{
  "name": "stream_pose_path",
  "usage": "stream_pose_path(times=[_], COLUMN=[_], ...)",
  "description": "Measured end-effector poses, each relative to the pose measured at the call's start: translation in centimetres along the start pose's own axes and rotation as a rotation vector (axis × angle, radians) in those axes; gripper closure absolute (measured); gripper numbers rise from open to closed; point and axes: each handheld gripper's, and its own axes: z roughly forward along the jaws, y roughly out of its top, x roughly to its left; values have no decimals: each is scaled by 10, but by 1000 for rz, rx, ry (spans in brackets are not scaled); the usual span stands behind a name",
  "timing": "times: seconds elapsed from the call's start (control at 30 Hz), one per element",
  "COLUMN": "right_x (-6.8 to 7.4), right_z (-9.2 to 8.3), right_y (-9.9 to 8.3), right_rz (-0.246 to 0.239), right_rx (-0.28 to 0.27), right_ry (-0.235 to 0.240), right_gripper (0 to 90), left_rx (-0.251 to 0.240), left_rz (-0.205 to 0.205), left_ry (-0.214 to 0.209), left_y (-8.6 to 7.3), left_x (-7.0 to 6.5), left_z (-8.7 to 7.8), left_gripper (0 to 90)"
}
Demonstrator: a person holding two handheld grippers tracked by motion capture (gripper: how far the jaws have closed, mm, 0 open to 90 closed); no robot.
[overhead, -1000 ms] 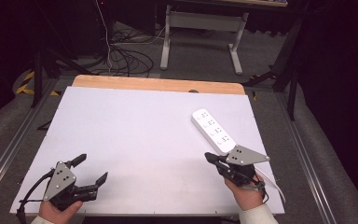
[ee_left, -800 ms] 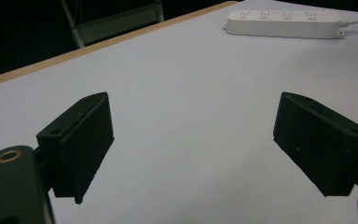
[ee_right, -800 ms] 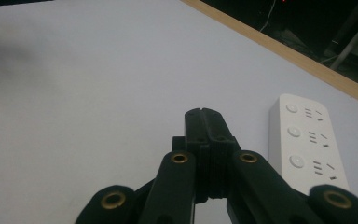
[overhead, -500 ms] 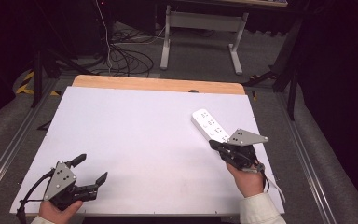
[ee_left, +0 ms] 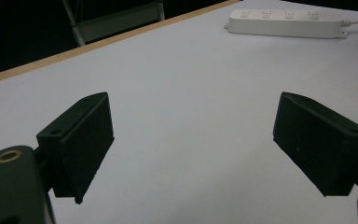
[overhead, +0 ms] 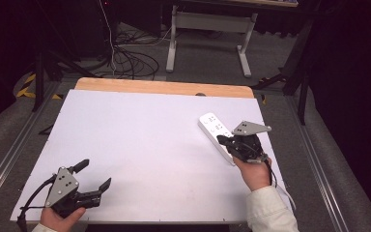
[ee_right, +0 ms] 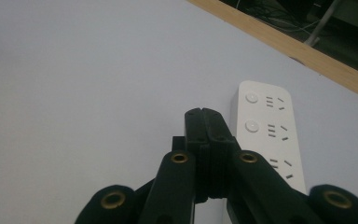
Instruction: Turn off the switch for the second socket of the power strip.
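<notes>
White sheeting covers the tabletop point(overhead: 140, 145), with a strip of bare wood along its far edge and dark floor, cables and a metal stand beyond.

At the near left corner, a person's hand holds the left hand-held gripper point(overhead: 92, 175) low over the sheet. Its two black jaws stand wide apart with nothing between them; in the left gripper view point(ee_left: 193, 140) bare white surface lies in the gap.

Toward the right edge, the other hand, in a pale sleeve, holds the right hand-held gripper point(overhead: 222, 140). Its jaws are pressed fully together and grip nothing; in the right gripper view point(ee_right: 202, 114) the two pads meet in a single closed tip.

A white power strip point(overhead: 216, 134) lies flat on the sheet, slanting away from the person. It sits just beside the closed tip of the right hand-held gripper, on that gripper's right side, its round buttons and sockets point(ee_right: 270, 135) facing up. Whether the tip touches the strip cannot be told. The strip lies well apart from the left hand-held gripper, far ahead of its jaws point(ee_left: 284, 21).
</notes>
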Motion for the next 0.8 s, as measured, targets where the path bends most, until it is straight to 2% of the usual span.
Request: stream_pose_path(times=[0.27, 0.5, 0.63, 0.8], right_x=[-12, -24, -29, -41], right_z=[11, 25, 29, 39], right_y=[2, 2, 0, -5], right_rz=[23, 39, 55, 104], right_rx=[30, 80, 87, 106], right_ry=[-11, -24, -33, -32], right_gripper=[900, 900, 900, 900], left_rx=[5, 4, 7, 7], left_rz=[0, 0, 2, 2], left_ry=[0, -1, 2, 1], left_y=[0, 0, 0, 0], left_x=[0, 0, 1, 1], left_z=[0, 0, 1, 1], left_gripper=[127, 127, 127, 127])
